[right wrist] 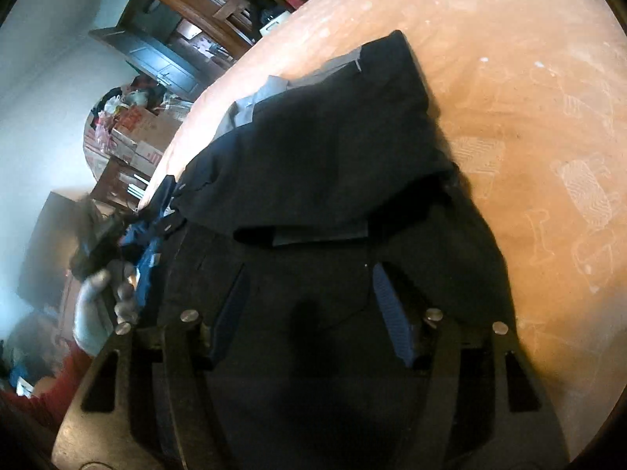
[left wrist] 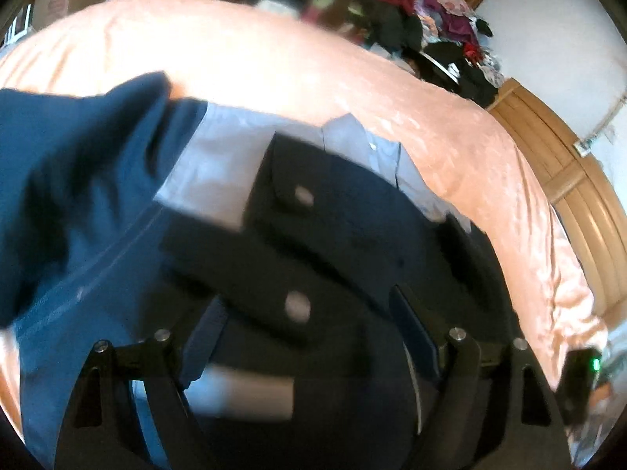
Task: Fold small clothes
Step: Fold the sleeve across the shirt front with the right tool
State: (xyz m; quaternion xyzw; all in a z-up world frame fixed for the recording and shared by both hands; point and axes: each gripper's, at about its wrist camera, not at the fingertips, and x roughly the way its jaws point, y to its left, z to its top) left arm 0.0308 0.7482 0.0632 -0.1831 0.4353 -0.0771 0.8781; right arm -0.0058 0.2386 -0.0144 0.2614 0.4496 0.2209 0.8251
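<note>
Dark garment (right wrist: 329, 149) on orange bedspread (right wrist: 529, 98), beneath parted right claw (right wrist: 309, 309)

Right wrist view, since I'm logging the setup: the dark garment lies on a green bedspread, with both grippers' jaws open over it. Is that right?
Not quite. In the right wrist view the dark garment lies on an orange-peach bedspread, not a green one. The right gripper and the left gripper do have their jaws apart over it.

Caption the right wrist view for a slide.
Open right hand-held gripper poised over dark shorts on the orange bedspread.
</note>
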